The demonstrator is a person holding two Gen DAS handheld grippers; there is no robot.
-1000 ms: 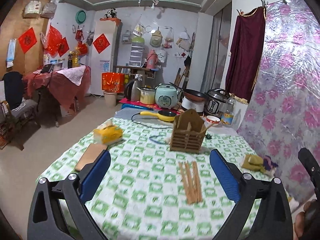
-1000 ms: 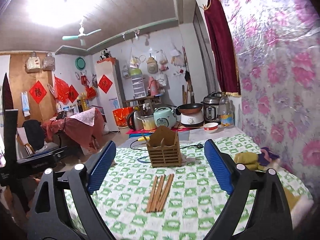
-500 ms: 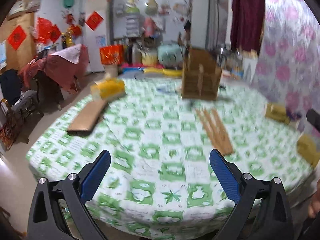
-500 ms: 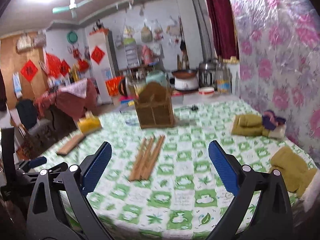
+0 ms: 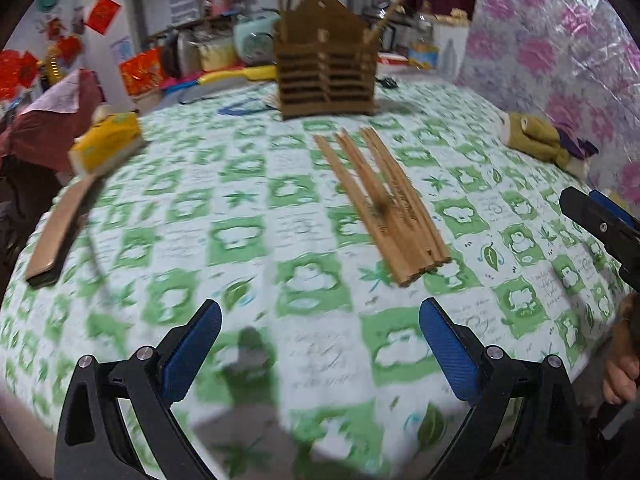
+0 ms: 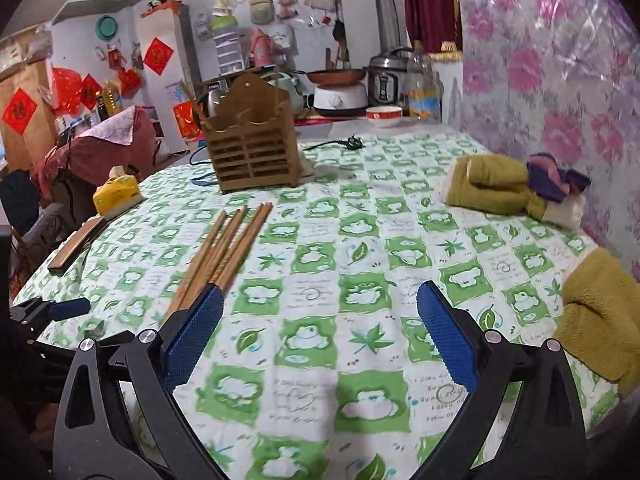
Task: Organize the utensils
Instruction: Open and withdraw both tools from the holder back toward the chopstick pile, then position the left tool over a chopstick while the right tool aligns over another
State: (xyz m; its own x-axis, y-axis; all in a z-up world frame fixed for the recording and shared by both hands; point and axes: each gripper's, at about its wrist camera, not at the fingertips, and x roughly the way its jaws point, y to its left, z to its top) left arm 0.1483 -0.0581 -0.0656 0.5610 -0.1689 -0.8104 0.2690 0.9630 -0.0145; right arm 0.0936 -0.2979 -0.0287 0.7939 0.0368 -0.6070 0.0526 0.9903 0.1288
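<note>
We see brown slatted wooden utensil holder (image 6: 251, 142) upright toward far edge of green-and-white checked tablecloth (image 6: 360, 248); contents unclear, stick tips poke above rim in left view. Bundle of brown wooden chopsticks (image 5: 380, 200) flat mid-cloth, just before holder. Left gripper (image 5: 320, 350) wide, holding nothing; right gripper (image 6: 320, 330) wide, holding nothing, chopstick ends behind left finger. Bare cloth between both jaws

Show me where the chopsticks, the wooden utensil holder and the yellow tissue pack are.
chopsticks (image 6: 230, 246), right wrist view, middle of the bundle.
wooden utensil holder (image 6: 252, 150), right wrist view, slatted front wall.
yellow tissue pack (image 5: 106, 146), left wrist view, its yellow side.
</note>
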